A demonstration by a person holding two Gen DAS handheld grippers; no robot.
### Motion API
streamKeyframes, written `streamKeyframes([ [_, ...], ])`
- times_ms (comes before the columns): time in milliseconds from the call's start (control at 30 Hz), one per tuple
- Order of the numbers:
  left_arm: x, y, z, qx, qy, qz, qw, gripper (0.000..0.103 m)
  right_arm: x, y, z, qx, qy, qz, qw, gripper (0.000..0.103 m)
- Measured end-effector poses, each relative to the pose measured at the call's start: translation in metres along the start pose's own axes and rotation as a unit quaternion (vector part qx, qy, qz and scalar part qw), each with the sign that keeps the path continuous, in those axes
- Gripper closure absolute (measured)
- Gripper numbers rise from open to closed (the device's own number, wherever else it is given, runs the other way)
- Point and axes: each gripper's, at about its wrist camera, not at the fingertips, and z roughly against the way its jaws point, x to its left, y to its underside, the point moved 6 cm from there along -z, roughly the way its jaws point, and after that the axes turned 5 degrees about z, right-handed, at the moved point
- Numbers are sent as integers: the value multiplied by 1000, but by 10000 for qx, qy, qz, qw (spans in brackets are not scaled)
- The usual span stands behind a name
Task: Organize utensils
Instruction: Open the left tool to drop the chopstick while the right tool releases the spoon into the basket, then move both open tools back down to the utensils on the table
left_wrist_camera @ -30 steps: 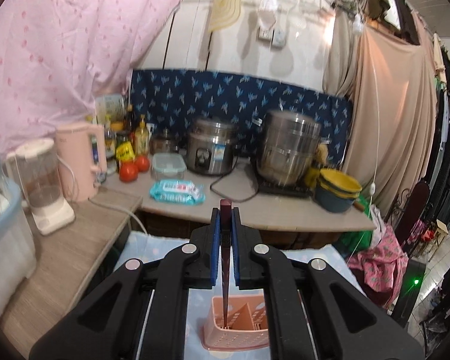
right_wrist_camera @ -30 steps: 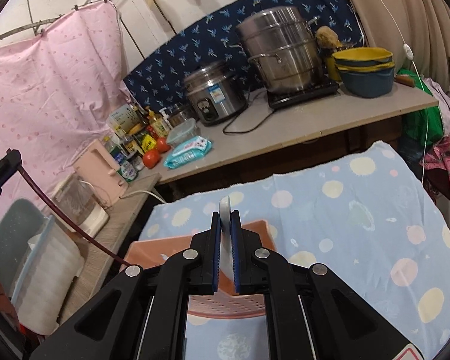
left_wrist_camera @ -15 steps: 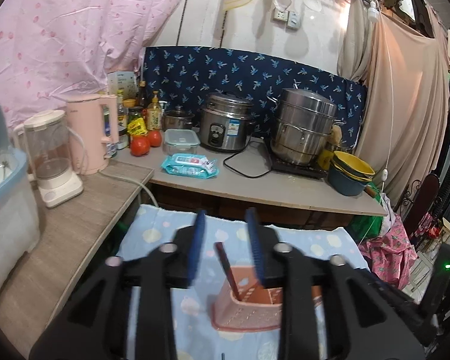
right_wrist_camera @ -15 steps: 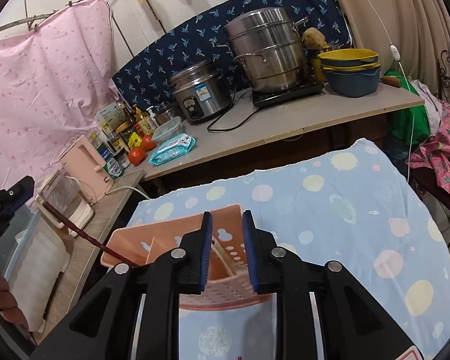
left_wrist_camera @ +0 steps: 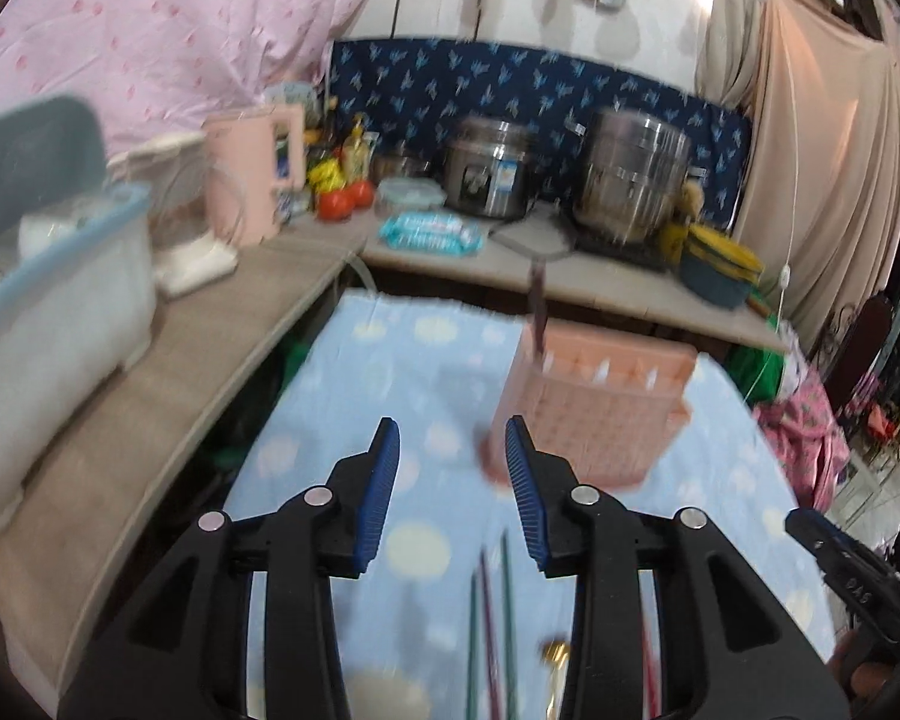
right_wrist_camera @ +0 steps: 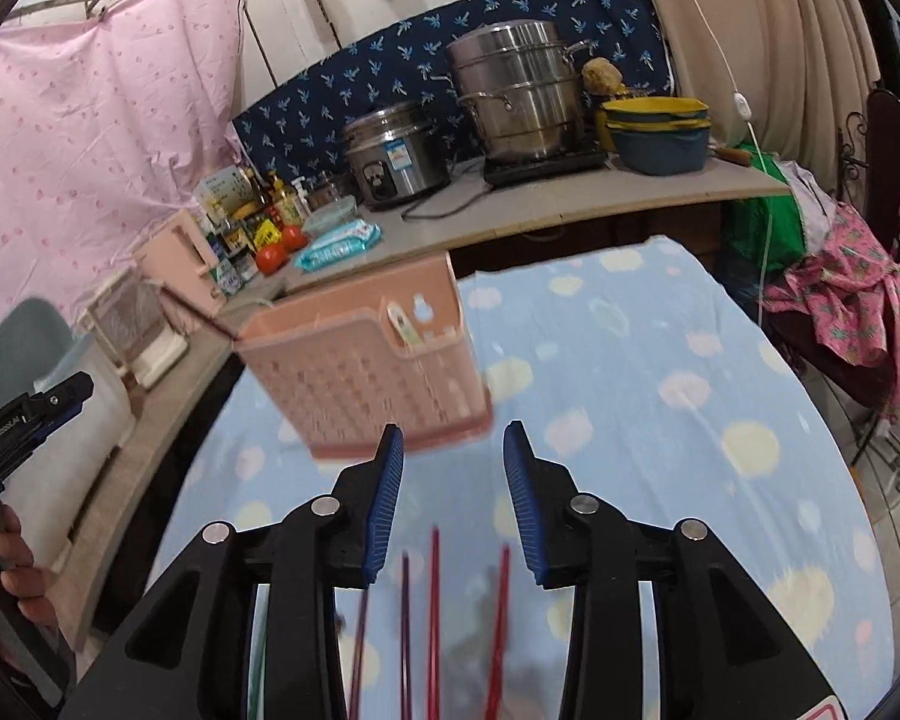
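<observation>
Two tools, left tool (left_wrist_camera: pixel 450 480) and right tool (right_wrist_camera: pixel 453 480) opening, both empty; next calls for picking chopsticks (right_wrist_camera: pixel 433 600) for the basket (right_wrist_camera: pixel 366 372).

Pink caddy (right_wrist_camera: pixel 384 372) blocks path ahead; bare cloth (right_wrist_camera: pixel 660 408) right of it free

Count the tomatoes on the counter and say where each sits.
2. One tomato lies by the bottles and pink kettle; the other tomato sits just behind it, nearer the wet-wipes pack. The bottles could hide more.
</observation>
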Motion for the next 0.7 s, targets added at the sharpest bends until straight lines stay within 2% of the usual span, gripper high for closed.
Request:
streamKeyframes([
  [233,13,91,7,706,-145,-138,9973,68,-9,82,19,497,230,14,9985,68],
  [367,17,133,9,1015,-201,-222,9944,68,-9,118,28,695,359,124,9969,68],
  [533,19,168,13,1272,-241,-255,9913,68,-3,155,34,894,399,229,9949,68],
  [700,21,196,19,1461,-199,-290,9886,68,5,177,37,993,394,345,9937,68],
])
